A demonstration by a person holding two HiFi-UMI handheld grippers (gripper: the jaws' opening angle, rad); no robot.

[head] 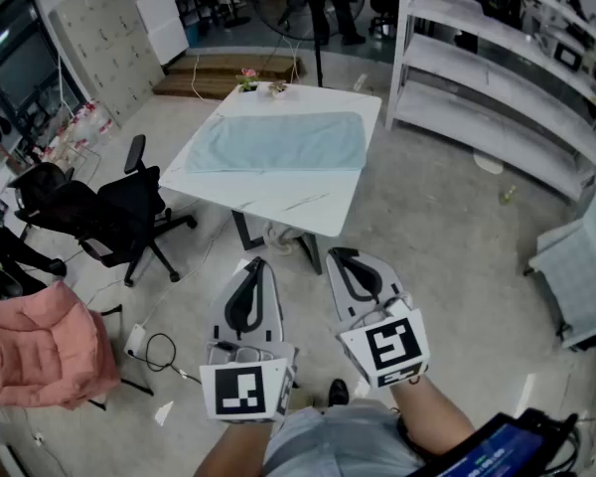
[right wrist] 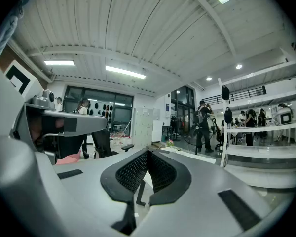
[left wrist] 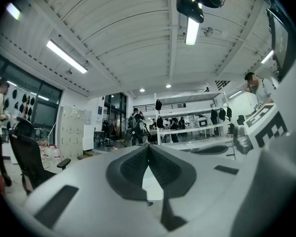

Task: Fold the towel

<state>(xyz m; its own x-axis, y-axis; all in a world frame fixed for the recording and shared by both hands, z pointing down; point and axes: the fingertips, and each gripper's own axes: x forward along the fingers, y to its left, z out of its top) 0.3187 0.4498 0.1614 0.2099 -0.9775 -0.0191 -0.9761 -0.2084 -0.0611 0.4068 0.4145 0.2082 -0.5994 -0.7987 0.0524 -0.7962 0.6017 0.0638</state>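
Towel [head: 278, 142] sits well ahead of both grippers, a pale blue rectangle spread flat on the white table [head: 278, 212], covering its far half and leaving the half nearer the grippers bare. At this range it's hard to say whether it lies in one layer or is already doubled. It looks like soft, light cloth: it'll sag the moment it's lifted, won't hold any shape, and a pinch on a single point will drag the rest along. Best bet, I'd judge, is the two corners on the edge facing the grippers, one for each, pinched right at the hem so the fabric lifts evenly and can be carried over to the far edge.

Left gripper [head: 258, 263] and right gripper [head: 336, 254] hang side by side, pointing level toward the table and nowhere near it. In each gripper's view the jaws meet at the tips with nothing between them, so both are closed and empty; they'll need to part before any grab.

Further out: small potted flowers [head: 247, 78] just beyond the towel, a black office chair [head: 119, 212] off to the left gripper's side, white shelving [head: 497, 78] ahead on the right gripper's side.
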